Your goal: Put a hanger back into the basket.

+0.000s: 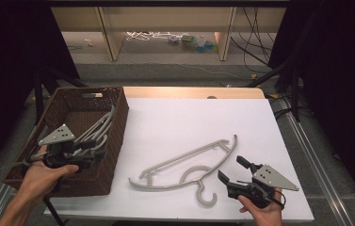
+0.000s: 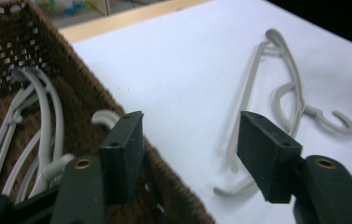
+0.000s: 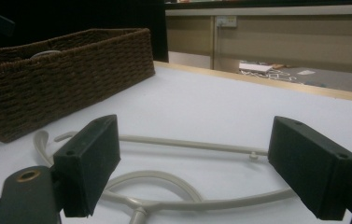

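A beige plastic hanger (image 1: pixel 189 162) lies flat on the white table (image 1: pixel 189 117), its hook toward the front edge. A brown wicker basket (image 1: pixel 115 141) at the left holds several more beige hangers (image 1: pixel 100 126). My left gripper (image 1: pixel 90 157) hovers open over the basket's near right corner with nothing between its jaws; in the left gripper view (image 2: pixel 190 154) the basket wall (image 2: pixel 85 88), the stored hangers (image 2: pixel 47 107) and the table hanger (image 2: pixel 346 127) show beyond. My right gripper (image 1: pixel 233 170) is open just right of the hook, and in the right gripper view (image 3: pixel 192 172) it frames the hanger (image 3: pixel 187 143).
The basket (image 3: pixel 71 70) overhangs the table's left edge. Behind the table stand wooden shelf legs (image 1: pixel 109 33), with cables (image 1: pixel 255 42) and small items on the floor. Black drapes flank both sides. White surface stretches behind and right of the hanger.
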Tool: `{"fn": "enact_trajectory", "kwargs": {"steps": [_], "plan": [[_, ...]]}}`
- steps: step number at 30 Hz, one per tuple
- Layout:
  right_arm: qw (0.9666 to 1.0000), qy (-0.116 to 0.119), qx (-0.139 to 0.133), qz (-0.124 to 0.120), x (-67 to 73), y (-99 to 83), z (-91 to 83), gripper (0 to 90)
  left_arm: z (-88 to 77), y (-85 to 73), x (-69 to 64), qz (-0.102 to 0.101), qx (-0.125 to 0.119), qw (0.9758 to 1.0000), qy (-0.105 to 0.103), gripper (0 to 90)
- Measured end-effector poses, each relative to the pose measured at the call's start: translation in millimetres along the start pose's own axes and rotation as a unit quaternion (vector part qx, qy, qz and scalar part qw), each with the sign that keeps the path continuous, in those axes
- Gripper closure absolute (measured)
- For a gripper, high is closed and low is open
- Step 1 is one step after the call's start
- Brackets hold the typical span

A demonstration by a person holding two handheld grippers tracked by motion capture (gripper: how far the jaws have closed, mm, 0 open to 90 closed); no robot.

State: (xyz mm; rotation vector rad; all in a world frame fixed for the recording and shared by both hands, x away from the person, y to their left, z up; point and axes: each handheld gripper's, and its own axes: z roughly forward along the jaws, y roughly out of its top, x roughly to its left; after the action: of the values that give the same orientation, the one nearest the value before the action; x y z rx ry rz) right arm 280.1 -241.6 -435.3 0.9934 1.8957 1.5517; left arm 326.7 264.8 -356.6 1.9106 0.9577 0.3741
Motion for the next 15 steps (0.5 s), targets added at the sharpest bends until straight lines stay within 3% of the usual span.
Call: {"fn": "enact_trajectory", "kwargs": {"steps": [2,4,5,7,9,12,14,15], "plan": [[1.0,0.001,-0.001,0.001,-0.1,-0.2,0.2,17.6,2.7,-0.1,-4.5,-0.002,-0.017,0.9998,-0.003,37.4],[1.0,-0.001,-0.005,0.001,0.3,-0.2,0.5,17.6,4.7,0.9,-9.2,0.001,-0.019,0.9998,-0.004,35.2],[0.9999,-0.001,0.006,0.01,1.3,-0.1,-0.7,17.6,7.3,0.6,-11.8,-0.005,-0.032,0.9994,-0.007,34.7],[1.0,0.0,0.005,0.008,0.9,0.0,-0.9,17.6,7.8,2.3,-13.8,-0.001,-0.031,0.9995,-0.006,32.3],[1.0,-0.001,0.004,0.008,0.7,0.0,-0.8,17.6,10.3,2.0,-16.0,-0.005,-0.052,0.9986,-0.007,30.0],[0.9999,-0.004,0.005,0.009,1.2,0.2,-1.3,17.6,13.0,2.0,-20.0,-0.006,-0.056,0.9984,-0.002,25.1],[0.9999,-0.004,0.007,0.01,1.1,0.5,-1.5,17.6,15.6,1.7,-24.0,-0.012,-0.063,0.9979,-0.011,24.6],[0.9999,-0.004,0.004,0.011,0.8,0.2,-1.1,17.6,16.6,1.8,-25.3,-0.005,-0.065,0.9978,-0.012,23.4]]}}
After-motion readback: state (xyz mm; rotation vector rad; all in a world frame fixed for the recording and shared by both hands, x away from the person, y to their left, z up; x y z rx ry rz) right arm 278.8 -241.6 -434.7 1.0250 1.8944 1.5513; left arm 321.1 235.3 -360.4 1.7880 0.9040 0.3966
